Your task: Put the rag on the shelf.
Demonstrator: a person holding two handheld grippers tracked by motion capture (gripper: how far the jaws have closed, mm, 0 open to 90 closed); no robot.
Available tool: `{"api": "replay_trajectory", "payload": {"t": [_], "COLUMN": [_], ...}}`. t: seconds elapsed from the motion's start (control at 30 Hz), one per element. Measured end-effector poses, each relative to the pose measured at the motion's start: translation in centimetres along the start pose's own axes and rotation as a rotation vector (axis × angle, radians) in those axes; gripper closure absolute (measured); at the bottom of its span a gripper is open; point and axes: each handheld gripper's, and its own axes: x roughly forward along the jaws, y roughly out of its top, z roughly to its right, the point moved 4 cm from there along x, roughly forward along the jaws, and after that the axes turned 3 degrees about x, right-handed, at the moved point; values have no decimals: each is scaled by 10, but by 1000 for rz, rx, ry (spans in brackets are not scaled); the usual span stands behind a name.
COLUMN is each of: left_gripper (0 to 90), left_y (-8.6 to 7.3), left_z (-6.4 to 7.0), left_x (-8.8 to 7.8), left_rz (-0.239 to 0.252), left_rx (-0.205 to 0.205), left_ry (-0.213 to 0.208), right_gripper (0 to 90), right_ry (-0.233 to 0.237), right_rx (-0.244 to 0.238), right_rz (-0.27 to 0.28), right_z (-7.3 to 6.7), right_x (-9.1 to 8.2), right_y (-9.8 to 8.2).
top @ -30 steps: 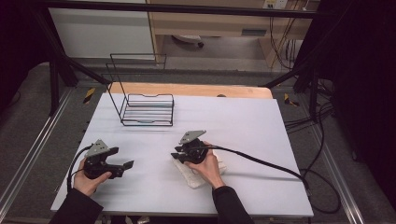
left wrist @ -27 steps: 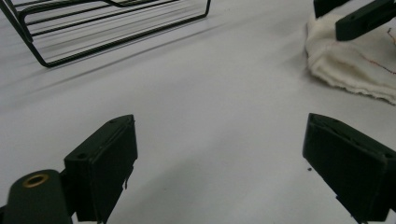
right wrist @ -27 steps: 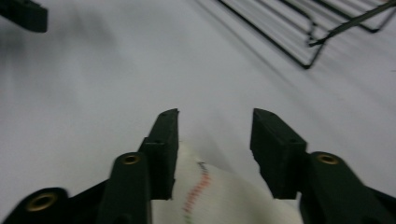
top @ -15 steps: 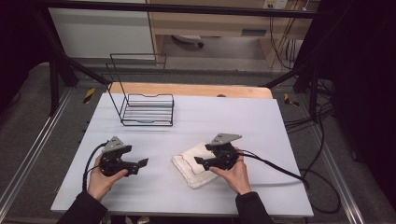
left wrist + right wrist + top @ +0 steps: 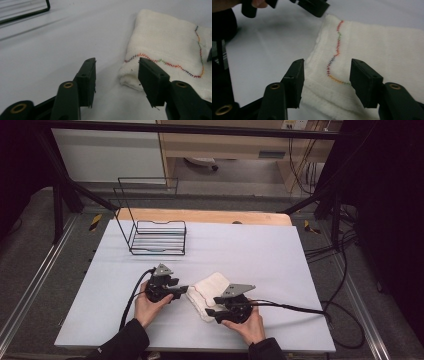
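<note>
Folded white cloth with rainbow zigzag stitching (image 5: 208,294) lies near desk's (image 5: 260,250) front edge, middle. Left tongs (image 5: 117,77) and right tongs (image 5: 326,80), just closing, half-open, straddle its corners, not gripping.

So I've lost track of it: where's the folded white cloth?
High view: the cloth lies near the table's front edge, between both hand-held grippers, nearer than the wire rack.

Left gripper (image 5: 184,290): moved in to folded cloth (image 5: 210,292) left corner, jaws closing | Right gripper (image 5: 210,306): shifted to cloth's near edge, apparently closing, unclamped
</note>
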Motion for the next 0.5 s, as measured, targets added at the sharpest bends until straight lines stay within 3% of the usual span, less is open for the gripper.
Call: {"api": "replay_trajectory", "payload": {"t": [0.17, 0.2, 0.3, 0.5], "left_gripper": [618, 638, 672, 724], "left_y": [-5, -6, -8, -9], "left_z": [4, 6, 9, 14], "left_x": [8, 8, 11, 13], "left_rz": [-23, -24, -29, -29], "left_rx": [-18, -17, -9, -42], "left_ry": [-38, -44, -52, -64], "right_gripper": [519, 517, 515, 595], "right_ry": [19, 16, -1, -49], "right_rx": [0, -17, -53, -100], "right_rz": [-16, -24, -42, -29], "right_z": [-6, -8, -14, -15], "right_x": [7, 8, 13, 17], "right_y": [-4, -5, -6, -9]}}
